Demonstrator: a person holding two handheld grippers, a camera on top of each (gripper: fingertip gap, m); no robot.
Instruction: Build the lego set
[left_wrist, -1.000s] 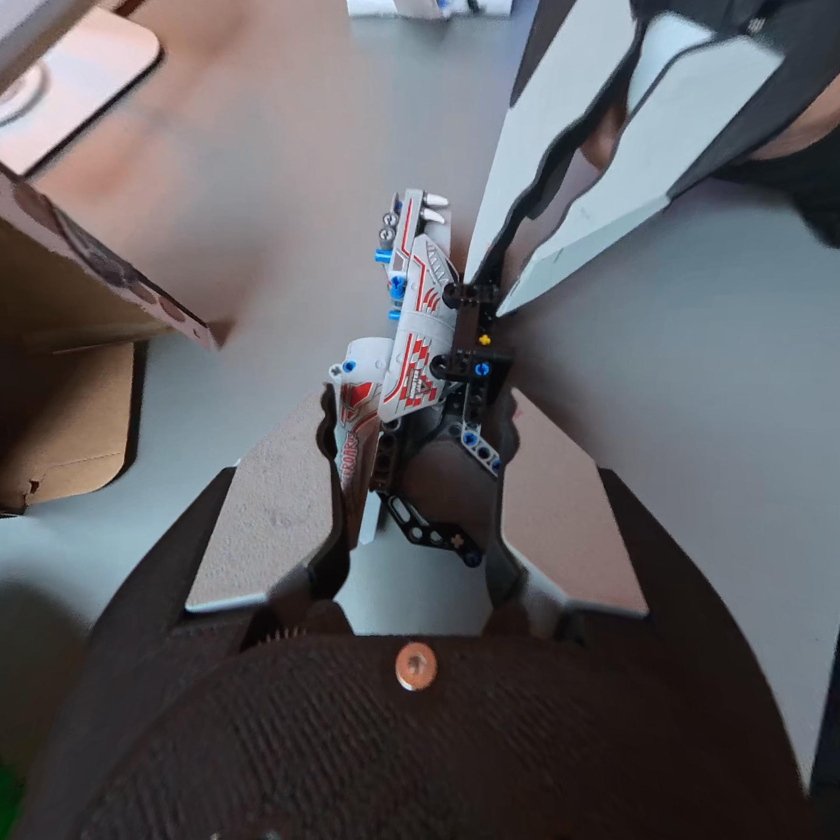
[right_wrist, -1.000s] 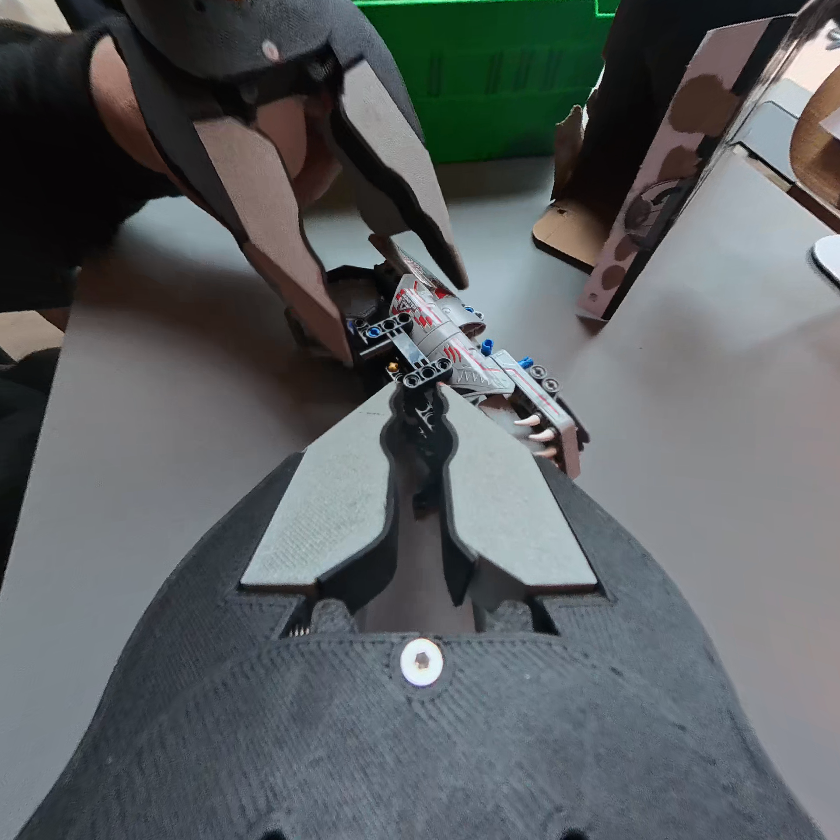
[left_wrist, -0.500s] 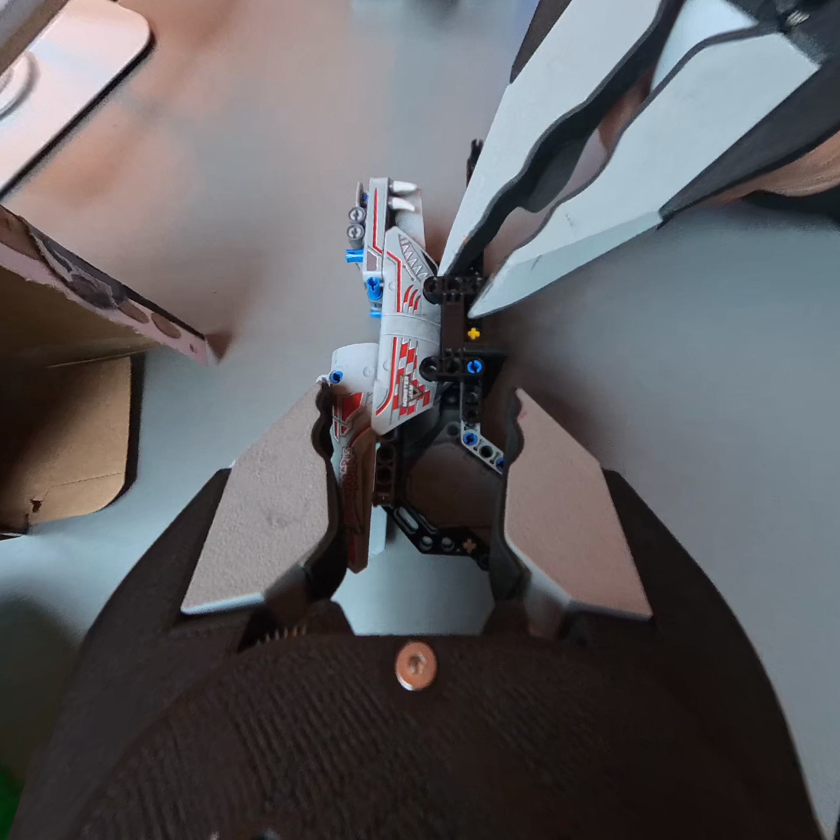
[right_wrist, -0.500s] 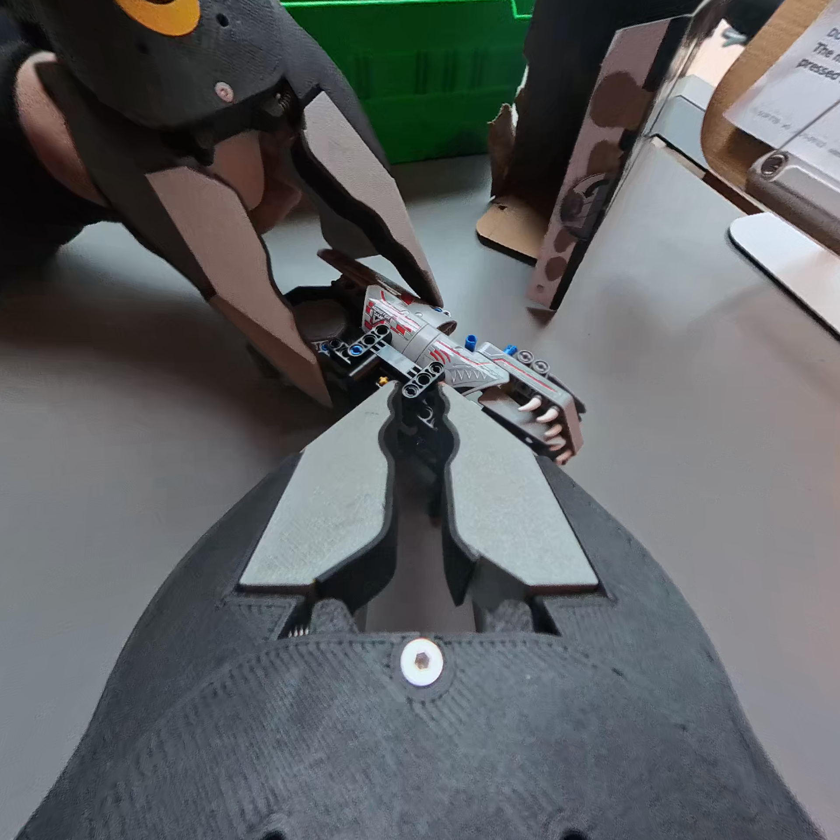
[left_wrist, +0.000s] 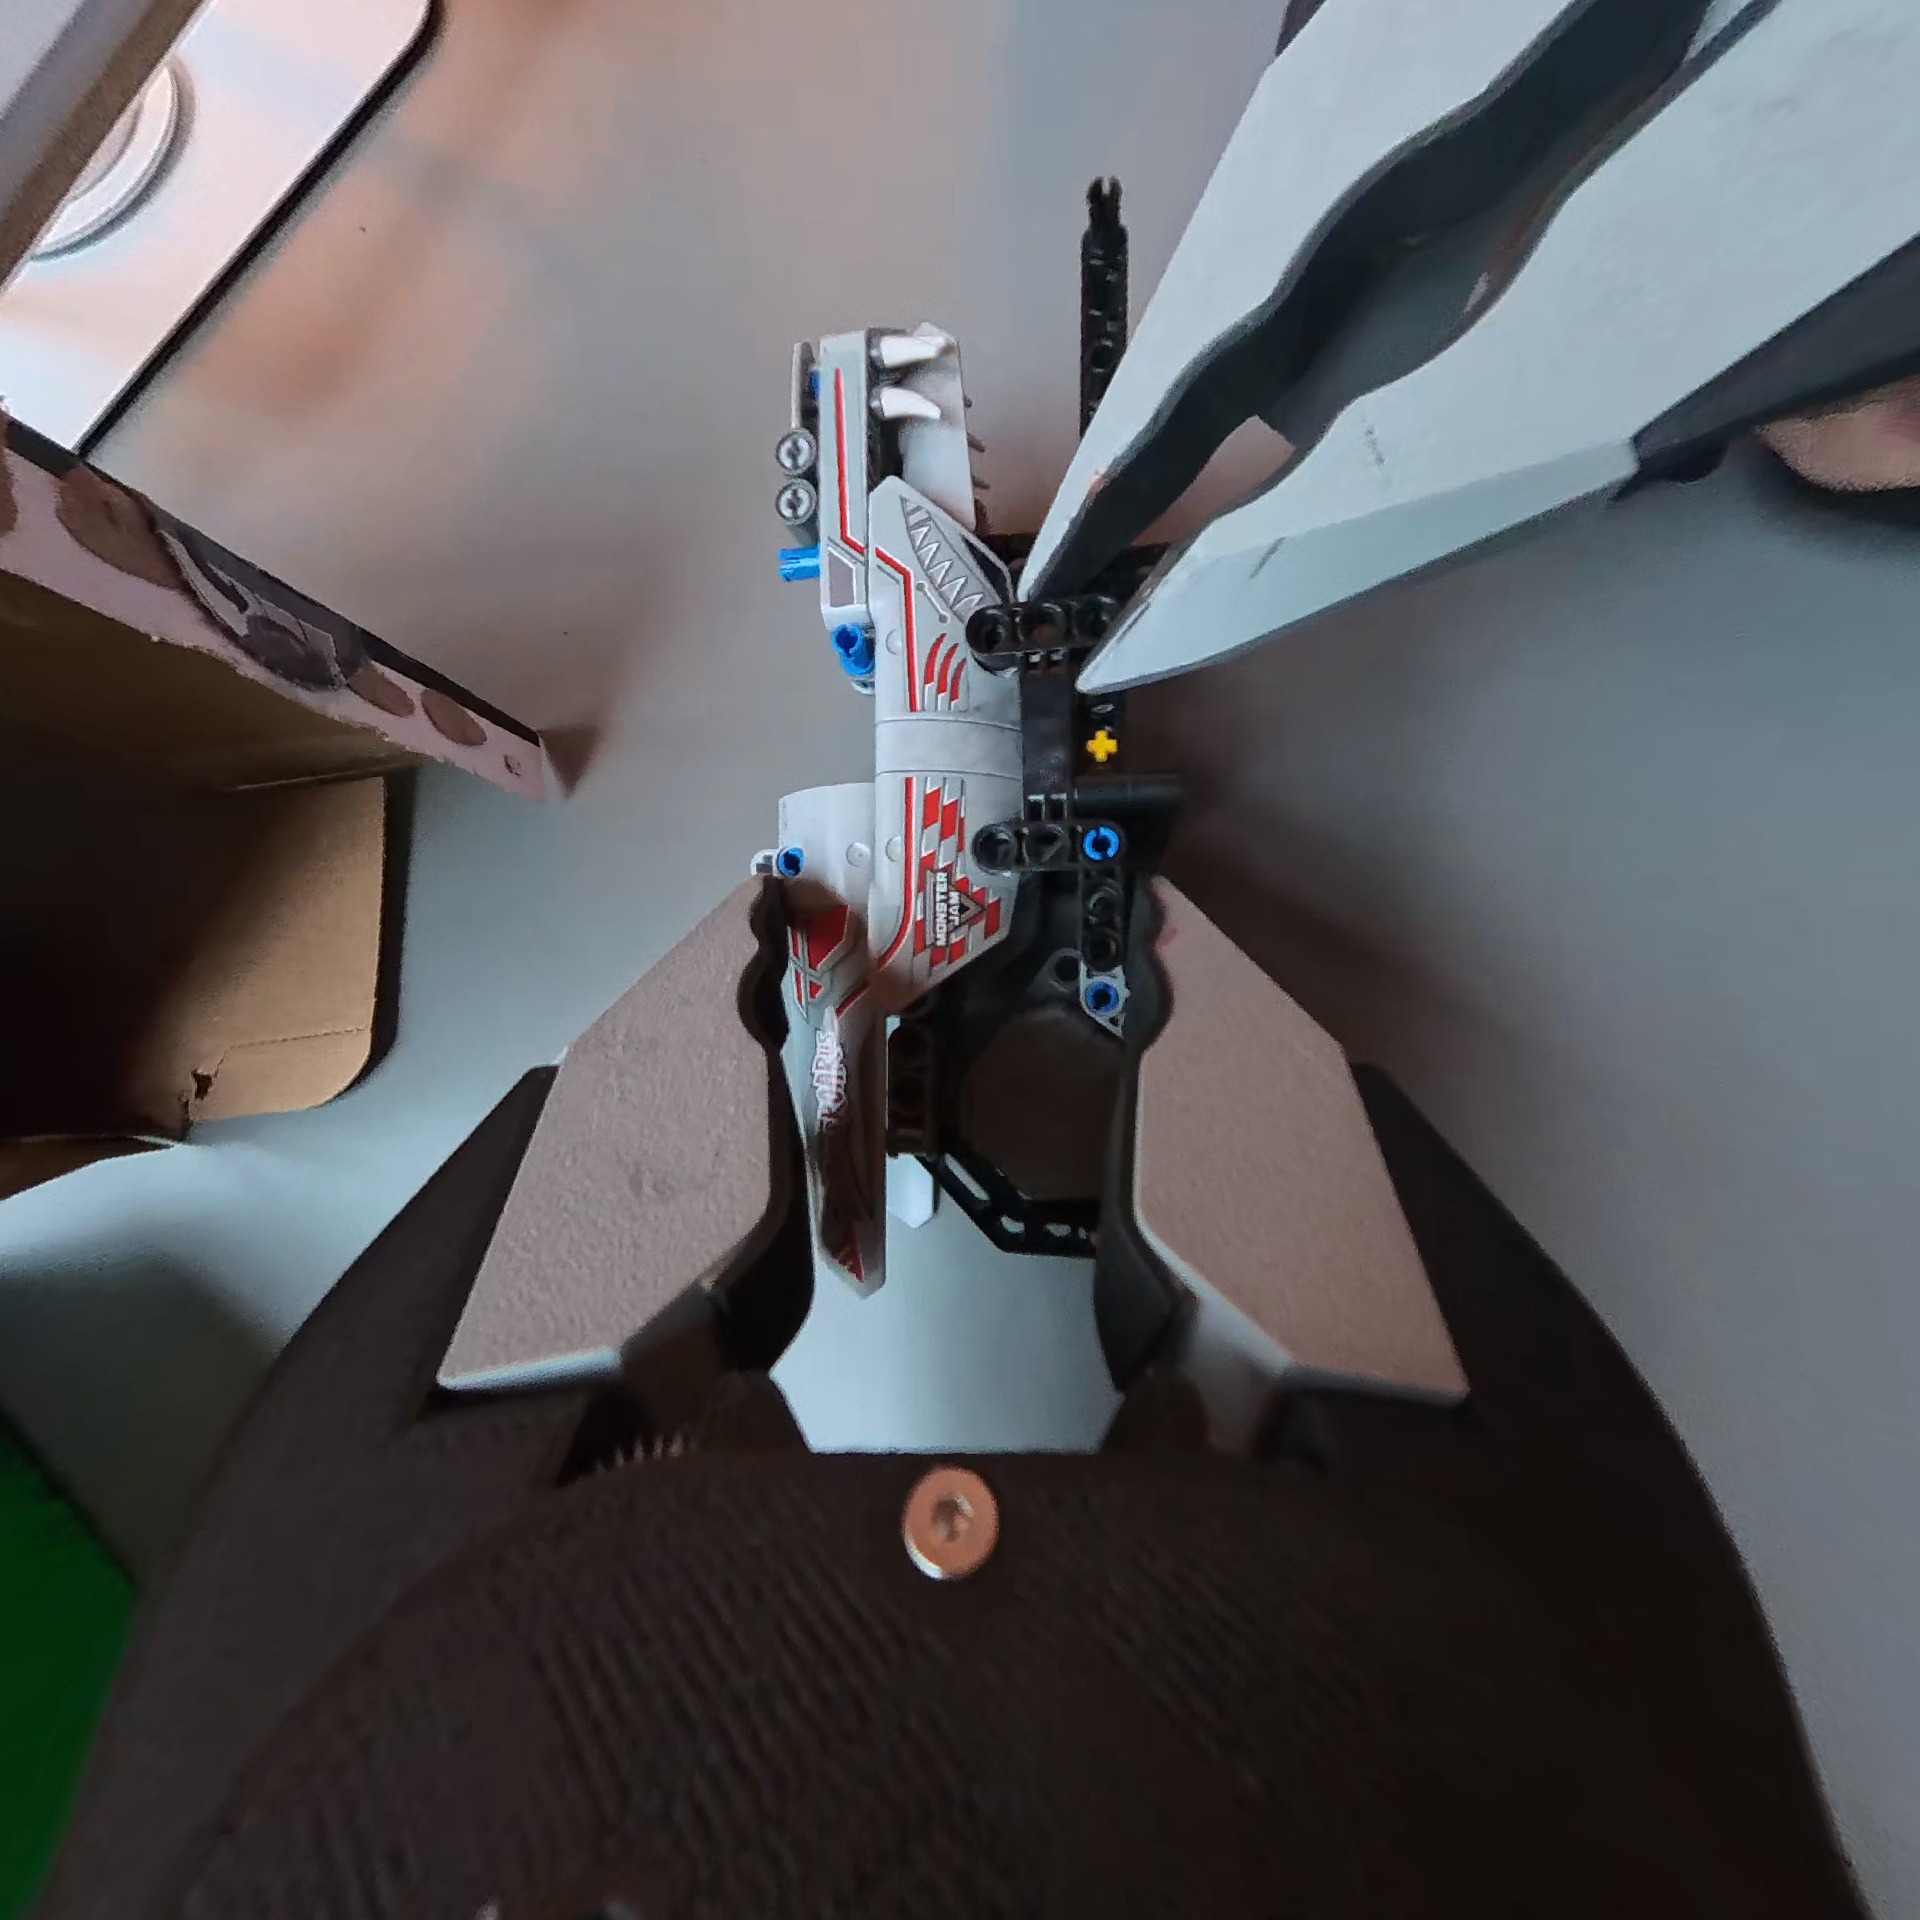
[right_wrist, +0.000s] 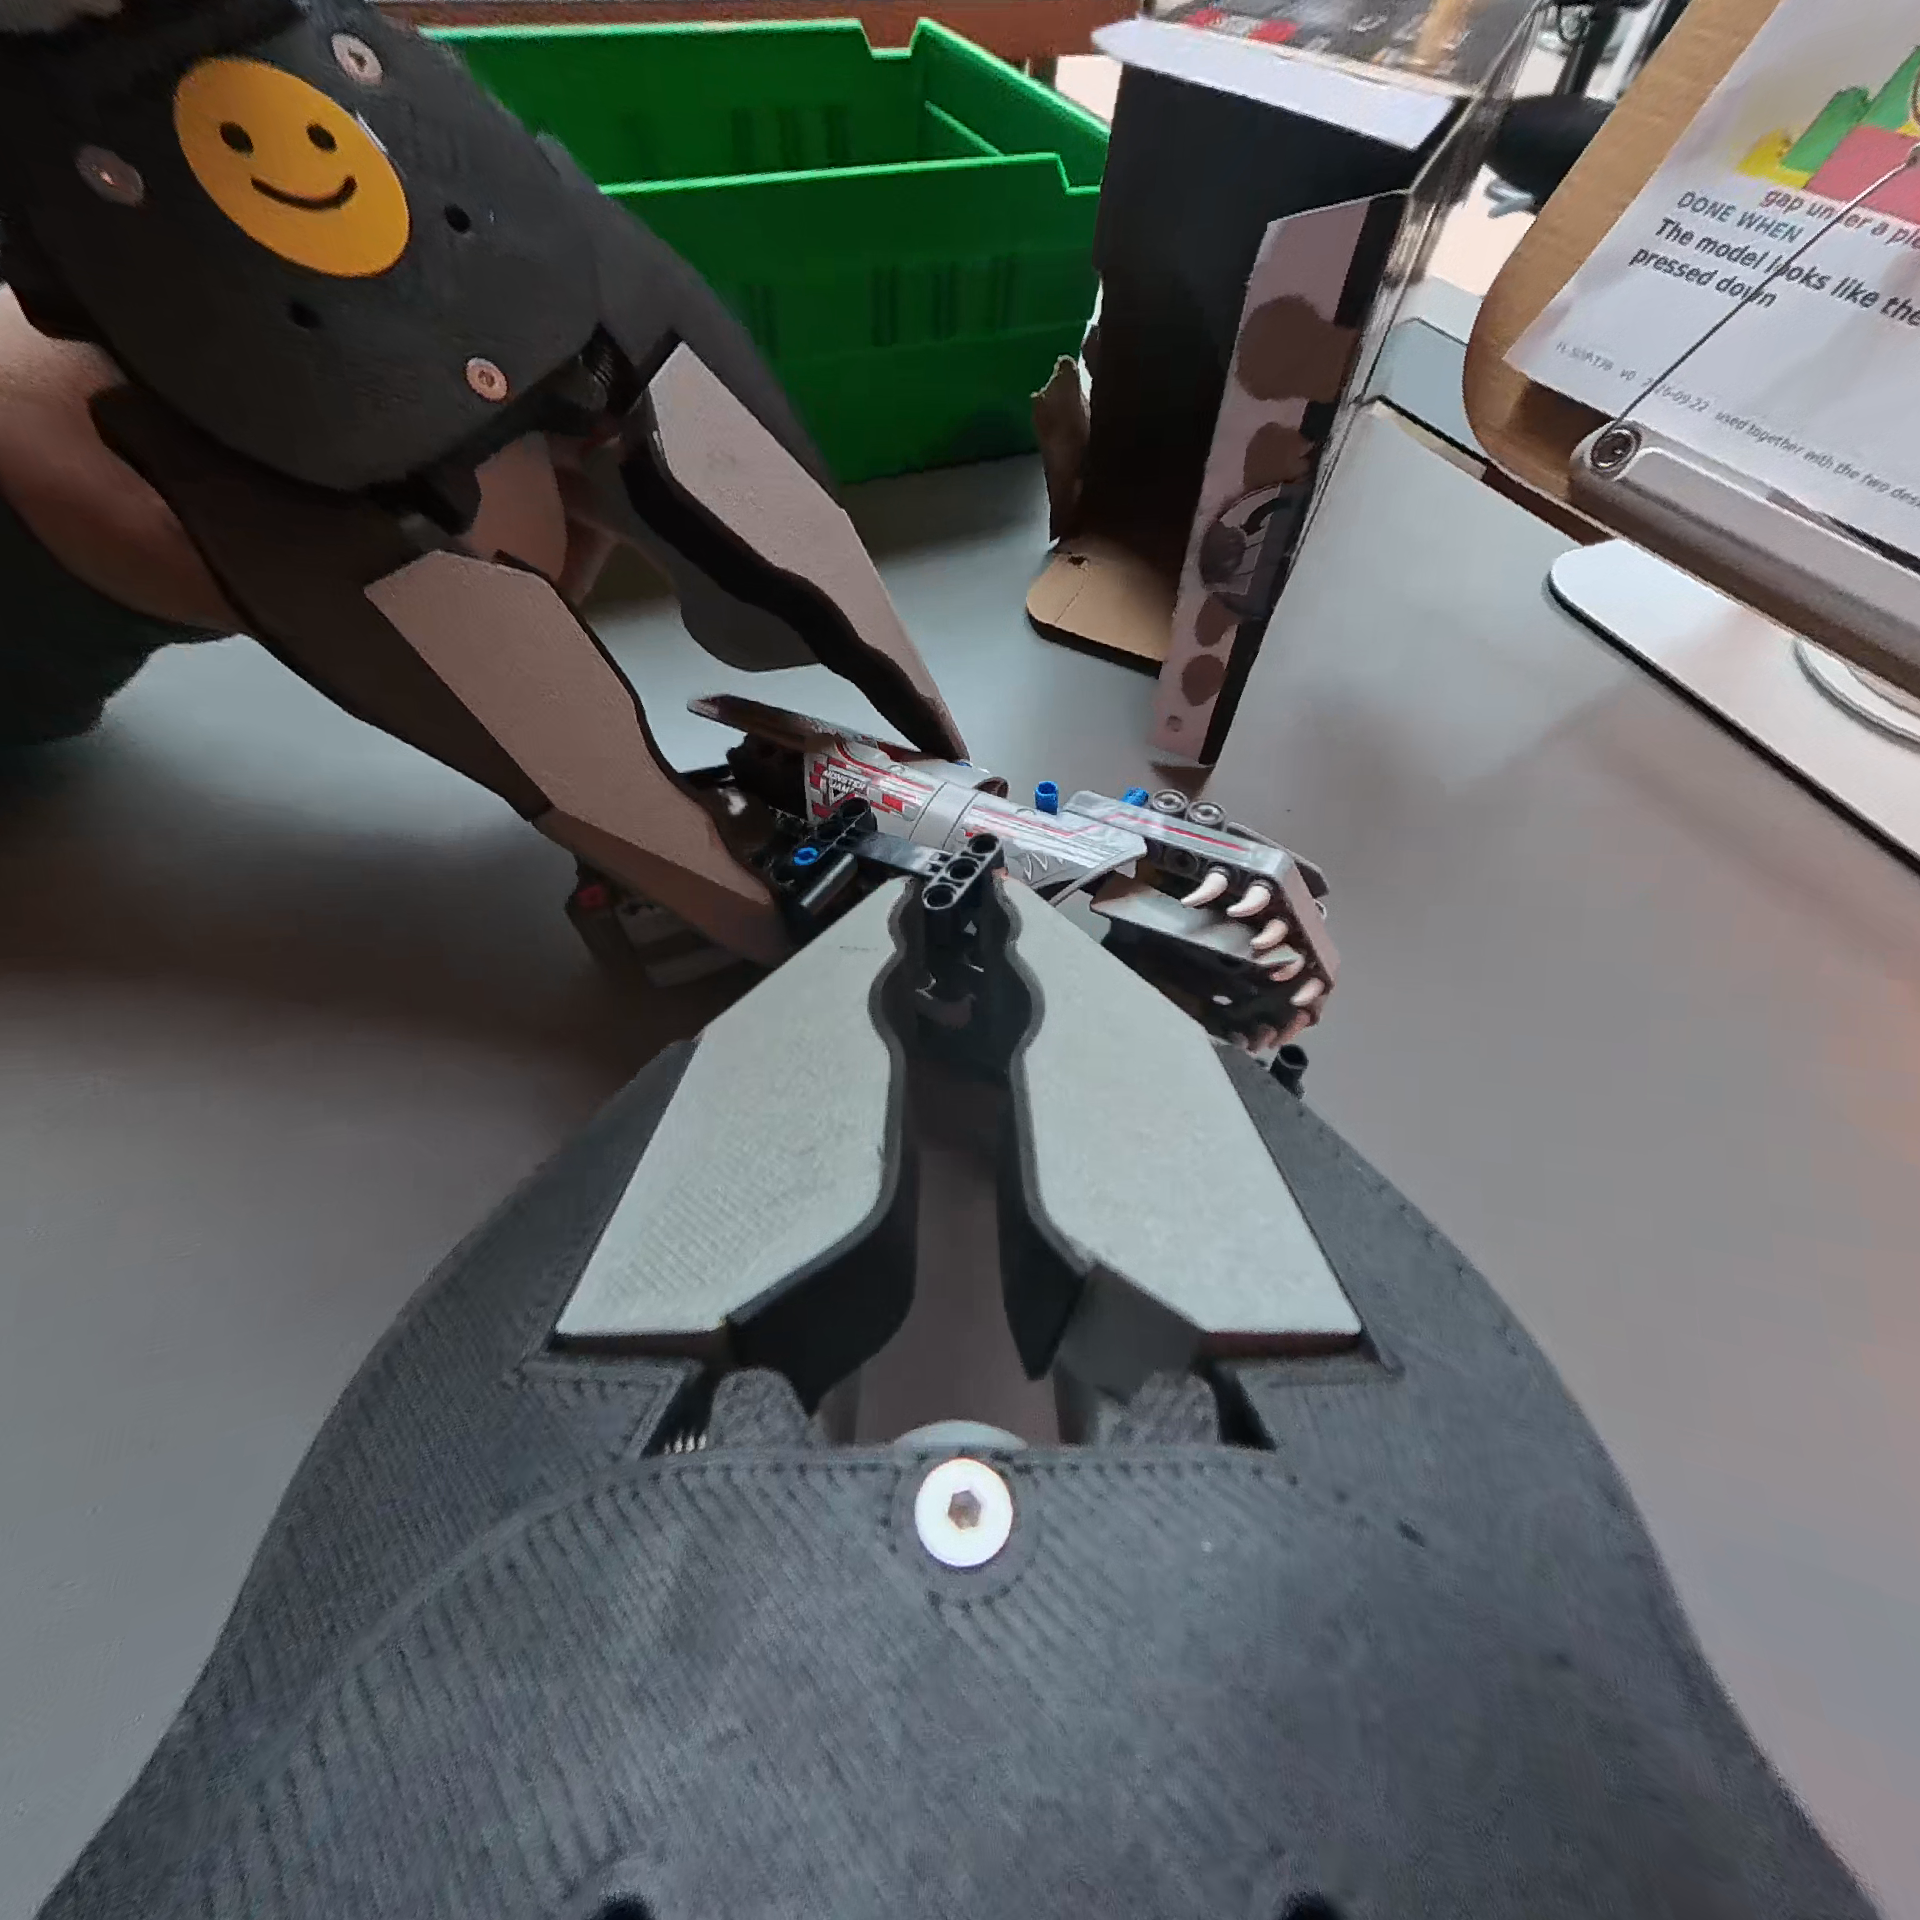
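The left gripper (left_wrist: 951, 1039) is holding the rear of the grey, red and black brick-built shark-faced vehicle body (left_wrist: 925, 727); its jaws are standing at middle width, clamped on the two flanks of the model, which is sitting between them and running straight ahead. The model's long axis is lying along the left jaws' own line, toothed nose farthest out.

Beyond the left jaws' tips, on the model's right flank, a black perforated plastic cross beam (left_wrist: 1044, 623) is projecting sideways. The right gripper (right_wrist: 956, 914) is coming in from ahead and to the right, its jaws drawn narrow on a black beam piece (right_wrist: 951, 935) that is meeting this cross beam (right_wrist: 961, 868) end-on, square to the model's length. Whether the piece is already seated cannot be told.

Judgement: the right gripper is the working one, and the push needs to run across the model, braced by the left grip.

Farther off, an opened cardboard box (right_wrist: 1236, 499) and a green plastic bin (right_wrist: 883, 260) are standing on the grey desk (right_wrist: 1507, 935), well apart from the jaws.
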